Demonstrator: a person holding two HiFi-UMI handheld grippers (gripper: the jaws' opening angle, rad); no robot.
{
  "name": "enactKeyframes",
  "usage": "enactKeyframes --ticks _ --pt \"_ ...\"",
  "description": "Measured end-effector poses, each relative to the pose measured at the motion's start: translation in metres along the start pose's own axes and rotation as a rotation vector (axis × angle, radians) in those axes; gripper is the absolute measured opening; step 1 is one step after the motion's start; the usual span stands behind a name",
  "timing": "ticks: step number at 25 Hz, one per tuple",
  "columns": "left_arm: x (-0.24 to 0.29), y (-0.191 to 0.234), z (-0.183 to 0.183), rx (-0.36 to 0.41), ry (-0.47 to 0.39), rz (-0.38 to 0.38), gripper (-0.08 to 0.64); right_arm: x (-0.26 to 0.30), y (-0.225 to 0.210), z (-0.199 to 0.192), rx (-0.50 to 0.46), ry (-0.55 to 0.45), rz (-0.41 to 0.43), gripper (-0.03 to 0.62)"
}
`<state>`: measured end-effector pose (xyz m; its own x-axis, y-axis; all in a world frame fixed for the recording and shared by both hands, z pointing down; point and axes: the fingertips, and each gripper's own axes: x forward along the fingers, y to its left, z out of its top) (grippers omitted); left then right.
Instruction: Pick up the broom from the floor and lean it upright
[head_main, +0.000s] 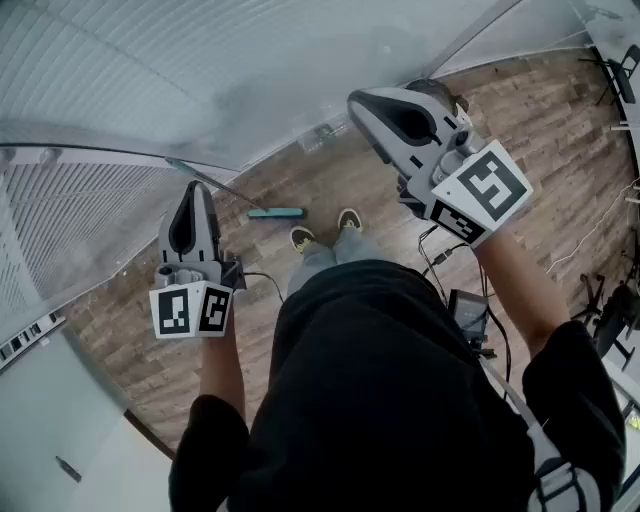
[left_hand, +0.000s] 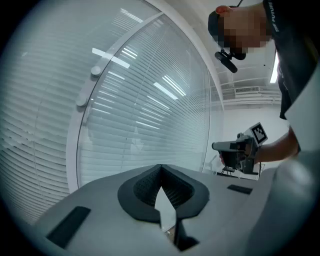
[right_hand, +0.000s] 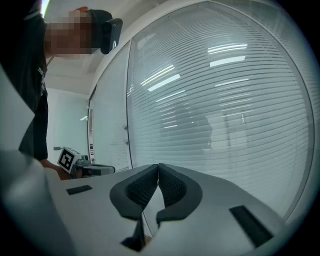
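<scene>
Wood floor (head_main: 540, 110), one broom (head_main: 275, 212) beside the glass wall (head_main: 200, 70), head view only; left gripper (head_main: 195, 190) and right gripper (head_main: 358, 100), two, both pressed together empty, facing blinds (left_hand: 150, 115).

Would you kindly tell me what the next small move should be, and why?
Probably just lower both grippers clear: the broom seems already leaned against the glass wall, head on the floor, while the left gripper and right gripper are shut and empty.
</scene>
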<state>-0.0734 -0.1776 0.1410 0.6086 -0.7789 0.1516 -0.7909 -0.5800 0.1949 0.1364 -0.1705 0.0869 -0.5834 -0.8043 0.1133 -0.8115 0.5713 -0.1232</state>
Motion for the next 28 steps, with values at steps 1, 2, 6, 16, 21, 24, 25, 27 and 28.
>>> enactKeyframes --ticks 1,2,6,16,21,24,25,27,28 --pt "0.001 -0.006 0.009 -0.006 -0.014 -0.004 0.023 -0.006 -0.001 0.002 0.014 -0.014 -0.020 0.020" --pt "0.001 -0.012 0.016 -0.010 -0.027 -0.008 0.023 -0.012 -0.001 0.003 0.029 -0.027 -0.040 0.020" --pt "0.005 -0.026 0.031 -0.022 -0.053 -0.032 0.023 -0.021 0.001 0.000 0.066 -0.054 -0.103 0.020" --pt "0.016 -0.043 0.045 -0.003 -0.066 -0.049 0.023 -0.026 -0.007 0.014 0.074 -0.089 -0.087 0.020" --pt "0.016 -0.035 0.050 -0.027 -0.083 -0.051 0.022 -0.016 -0.004 0.020 0.056 -0.098 -0.077 0.020" --pt "0.018 -0.034 0.052 -0.022 -0.083 -0.052 0.023 -0.015 -0.006 0.022 0.062 -0.103 -0.079 0.020" --pt "0.019 -0.034 0.052 -0.021 -0.083 -0.051 0.022 -0.015 -0.007 0.023 0.062 -0.103 -0.078 0.020" --pt "0.020 -0.035 0.052 -0.021 -0.085 -0.049 0.022 -0.015 -0.009 0.023 0.062 -0.103 -0.076 0.020" --pt "0.021 -0.035 0.052 -0.020 -0.085 -0.049 0.022 -0.015 -0.010 0.023 0.062 -0.103 -0.075 0.020"
